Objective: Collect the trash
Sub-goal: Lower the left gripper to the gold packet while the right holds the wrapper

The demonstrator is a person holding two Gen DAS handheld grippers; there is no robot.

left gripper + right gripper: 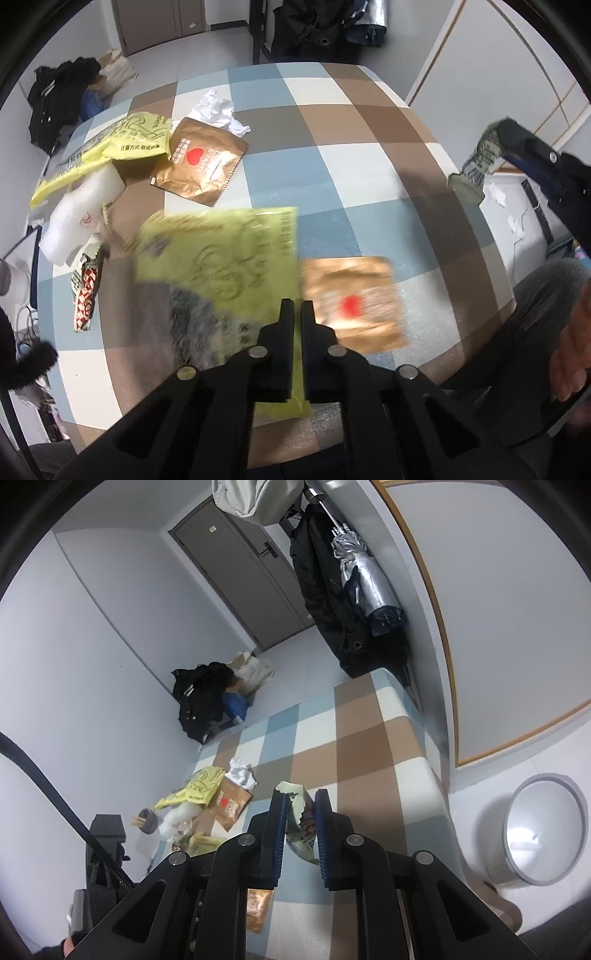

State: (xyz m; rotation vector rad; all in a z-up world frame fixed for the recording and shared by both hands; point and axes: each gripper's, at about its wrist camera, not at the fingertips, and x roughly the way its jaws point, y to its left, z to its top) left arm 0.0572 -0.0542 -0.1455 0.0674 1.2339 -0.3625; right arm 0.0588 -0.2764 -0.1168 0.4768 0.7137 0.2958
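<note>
A grey bin (546, 834) stands on the floor to the right of the desk (365, 738); inside it only a pale bottom shows, and I cannot tell what is in it.

The left tongs (297, 306) are closed, and a yellow wrapper (221, 258) is pinched between the tips; it is blurred and spreads to the left and far side of the tongs. Just to the right of them a gold packet (351, 302) with a red mark lies flat on the desk.

The right tongs (299, 797) are nearly closed on a torn snack bag (301, 819), which stands up between the blue pads. From the left camera these tongs show at the right edge, above the desk edge, with the bag hanging from them.

More trash lies at the far left of the desk: a second yellow wrapper (122, 147), a second gold packet (199, 166) with a red heart, a crumpled tissue (221, 110), a white foam piece (81, 214) and a red-patterned wrapper (85, 295). Nothing stands between the tongs and this heap. On the floor beyond the desk lie dark clothes (201, 698) and a paper bag (255, 672).
</note>
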